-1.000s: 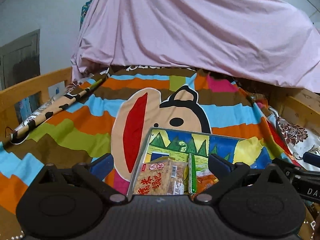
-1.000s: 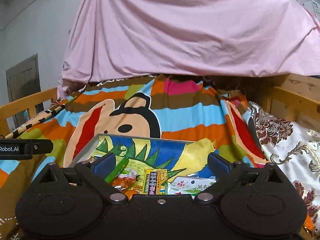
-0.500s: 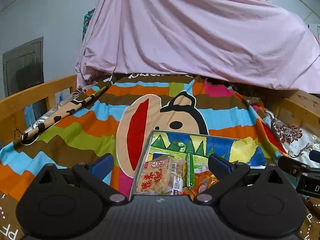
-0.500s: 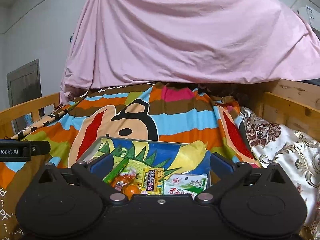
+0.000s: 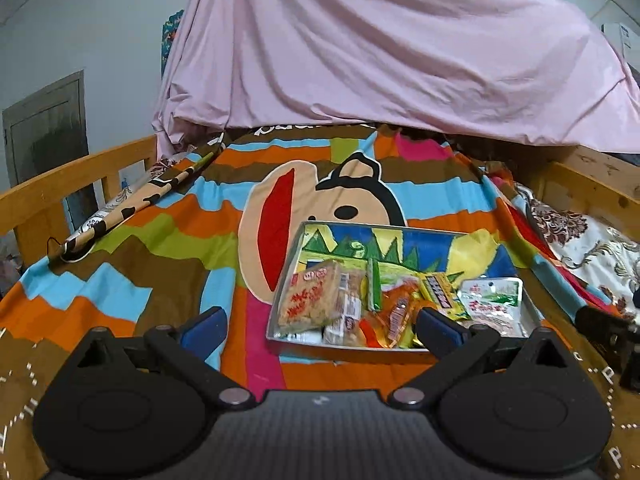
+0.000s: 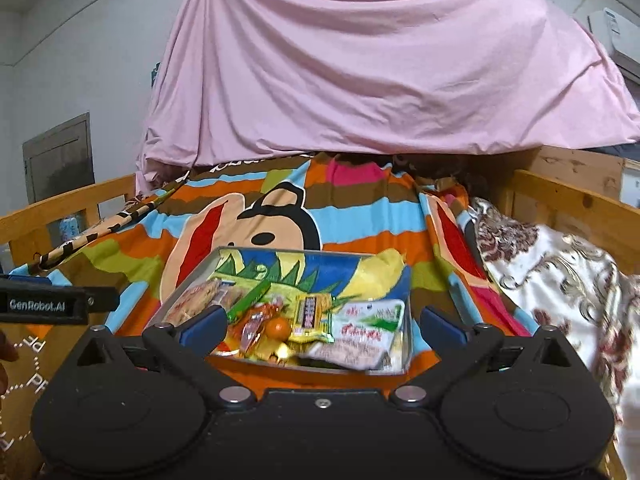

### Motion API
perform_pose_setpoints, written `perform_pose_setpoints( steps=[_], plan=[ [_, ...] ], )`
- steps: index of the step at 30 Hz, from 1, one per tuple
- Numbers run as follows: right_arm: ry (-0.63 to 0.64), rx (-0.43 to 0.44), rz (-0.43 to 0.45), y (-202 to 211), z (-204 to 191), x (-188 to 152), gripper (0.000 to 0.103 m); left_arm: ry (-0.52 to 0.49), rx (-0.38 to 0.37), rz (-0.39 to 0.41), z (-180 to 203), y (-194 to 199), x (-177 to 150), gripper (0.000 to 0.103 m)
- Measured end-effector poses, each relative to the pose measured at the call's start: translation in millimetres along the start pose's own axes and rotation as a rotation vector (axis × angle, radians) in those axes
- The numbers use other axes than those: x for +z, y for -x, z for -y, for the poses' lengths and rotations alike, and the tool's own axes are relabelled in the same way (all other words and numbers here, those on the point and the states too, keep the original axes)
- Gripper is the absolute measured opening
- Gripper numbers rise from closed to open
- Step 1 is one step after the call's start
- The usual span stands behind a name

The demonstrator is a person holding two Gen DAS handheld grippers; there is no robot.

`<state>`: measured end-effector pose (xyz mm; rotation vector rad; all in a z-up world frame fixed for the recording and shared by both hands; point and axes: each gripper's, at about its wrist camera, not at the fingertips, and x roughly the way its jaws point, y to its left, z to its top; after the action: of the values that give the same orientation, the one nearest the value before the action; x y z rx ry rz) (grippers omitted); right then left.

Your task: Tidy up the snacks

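Observation:
A shallow metal tray (image 5: 404,231) (image 6: 188,282) with a cartoon picture inside lies on the striped blanket. It holds several snacks: a tan rice-cracker pack (image 5: 310,300), a green stick (image 5: 374,285) (image 6: 249,299), an orange packet (image 5: 394,314), a yellow packet (image 5: 440,294) (image 6: 314,314) and a white-green pouch (image 5: 494,300) (image 6: 368,324). My left gripper (image 5: 322,330) is open and empty, just before the tray's near left corner. My right gripper (image 6: 322,326) is open and empty, above the tray's near edge.
The blanket (image 5: 160,248) covers a bed with wooden rails on the left (image 5: 52,196) and right (image 6: 568,196). A pink sheet (image 5: 380,48) hangs at the back. A floral quilt (image 6: 560,272) lies at the right. A rolled cloth (image 5: 132,208) lies along the left edge.
Both grippers have pulled back and risen, so more of the tray and its snacks shows. Both stay open and empty.

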<state>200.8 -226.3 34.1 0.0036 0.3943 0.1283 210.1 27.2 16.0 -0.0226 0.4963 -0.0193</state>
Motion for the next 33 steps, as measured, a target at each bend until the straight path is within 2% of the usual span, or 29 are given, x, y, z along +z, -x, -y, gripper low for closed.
perform_pose_setpoints(
  steps=[5,18,33],
  plan=[
    [-0.016,0.000,0.020,26.1,-1.4,-8.0,0.102,0.000,-0.011,-0.006,4.0,19.5,-11.9,0.102],
    [-0.040,-0.003,0.021,69.1,6.6,-22.3,0.102,0.047,0.040,-0.009,-5.2,63.6,-39.8,0.102],
    [-0.032,0.013,-0.010,94.0,4.7,-33.4,0.102,0.035,0.047,-0.020,-2.9,97.0,-62.6,0.102]
  ],
)
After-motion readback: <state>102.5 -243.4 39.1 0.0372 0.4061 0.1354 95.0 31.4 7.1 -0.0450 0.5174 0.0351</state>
